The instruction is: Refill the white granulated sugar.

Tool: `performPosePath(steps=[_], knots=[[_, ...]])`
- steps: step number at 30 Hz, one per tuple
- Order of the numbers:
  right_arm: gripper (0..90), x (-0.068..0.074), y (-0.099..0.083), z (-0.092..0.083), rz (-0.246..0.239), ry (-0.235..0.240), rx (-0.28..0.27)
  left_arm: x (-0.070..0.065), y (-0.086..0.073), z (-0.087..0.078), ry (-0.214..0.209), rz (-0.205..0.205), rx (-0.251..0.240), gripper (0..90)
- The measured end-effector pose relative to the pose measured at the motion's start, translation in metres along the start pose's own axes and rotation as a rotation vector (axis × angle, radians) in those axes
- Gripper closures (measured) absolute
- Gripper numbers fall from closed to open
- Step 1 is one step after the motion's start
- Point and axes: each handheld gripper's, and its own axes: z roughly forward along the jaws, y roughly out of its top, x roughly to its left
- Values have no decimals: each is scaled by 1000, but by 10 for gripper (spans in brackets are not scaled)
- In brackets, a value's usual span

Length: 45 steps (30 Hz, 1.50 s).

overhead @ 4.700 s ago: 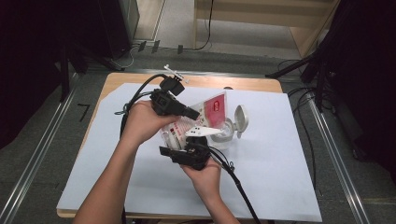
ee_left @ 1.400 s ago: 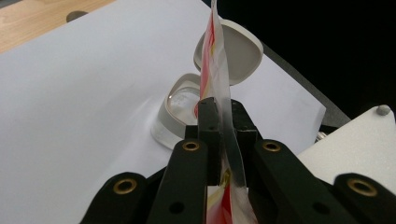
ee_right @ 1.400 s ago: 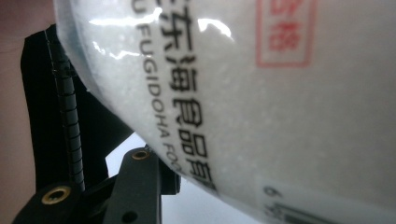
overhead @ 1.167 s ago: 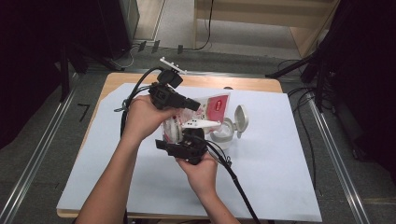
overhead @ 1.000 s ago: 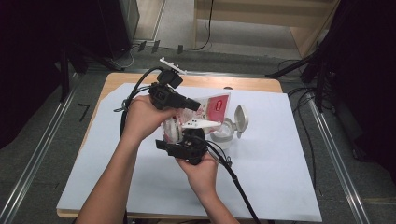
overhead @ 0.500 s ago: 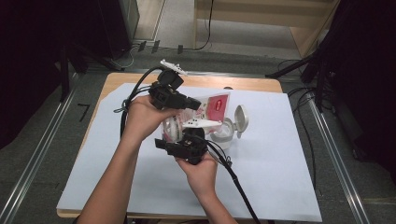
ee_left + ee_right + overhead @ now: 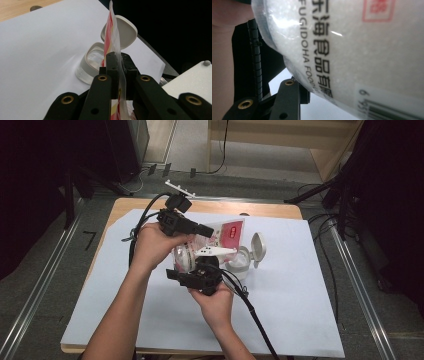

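A red-and-white bag [image 7: 231,233] of white granules hangs above the table between both grippers. My left gripper [image 7: 212,231] comes in from the left and is shut on the bag's upper edge; in the left gripper view its jaws [image 7: 119,60] pinch the thin bag [image 7: 111,30] edge-on. My right gripper [image 7: 196,266] is below, shut on the bag's full lower part. In the right gripper view the bag [image 7: 362,50] presses close, and one finger [image 7: 287,98] lies against it. A clear round container [image 7: 241,264] stands under the bag's right end, its flip lid [image 7: 258,244] open.
A white sheet [image 7: 310,310] covers most of the wooden table [image 7: 270,209]. Cables trail from both grippers across the sheet towards the near edge. The container [image 7: 93,61] and its raised lid [image 7: 128,29] sit just beyond the left gripper's jaws.
Since the earliest frame the left gripper has shifted slightly up and away and the bag lies flatter. Over the last second nothing has visibly moved.
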Motion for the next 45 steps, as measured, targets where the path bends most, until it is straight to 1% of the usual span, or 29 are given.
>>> performPosePath(steps=[4, 6, 10, 12, 15, 16, 18, 20, 23, 26, 29, 33, 36, 39, 40, 44, 45], knots=[[625, 0, 1, -1, -3, 3, 2, 1, 0, -1, 4, -8, 2, 878], [625, 0, 1, -1, -3, 9, 4, 2, 1, 0, 4, -19, -4, 878], [624, -2, 2, -2, -2, 16, 2, 1, 1, 0, 4, -21, -15, 876], [622, -2, 3, -2, -11, 14, 1, 0, 1, -1, -1, -29, -29, 876], [606, -2, 4, -3, -24, 12, -1, -2, 2, 0, 13, -26, -35, 876], [592, -2, 4, -2, -24, 13, 2, -2, 2, 0, 17, -24, -34, 876], [598, -2, 4, -2, -21, 13, 2, -3, 2, 1, 20, -24, -35, 875], [620, -1, 3, -3, -29, 2, 3, -3, 2, 2, 17, -21, -36, 874], [625, -1, 4, -4, -24, 6, -9, -5, 3, 2, 10, -10, -44, 871], [626, 0, 4, -5, -24, 2, -14, -4, 2, 2, -12, -10, -50, 869], [627, -2, 4, -6, 1, 18, -23, -6, 3, 3, -13, -6, -49, 867], [628, -3, 3, -6, 11, 30, -28, -7, 3, 4, -8, -4, -41, 869], [628, -3, 3, -6, 9, 32, -30, -7, 3, 4, -6, -6, -47, 869], [627, -2, 3, -7, 10, 36, -32, -9, 3, 3, 3, -3, -44, 868], [628, -2, 3, -7, 11, 37, -32, -9, 3, 4, -1, 0, -50, 867], [627, -3, 3, -8, 10, 39, -31, -11, 3, 5, 2, 6, -47, 864], [627, -3, 2, -8, 8, 41, -32, -12, 3, 5, 10, 12, -37, 864]])
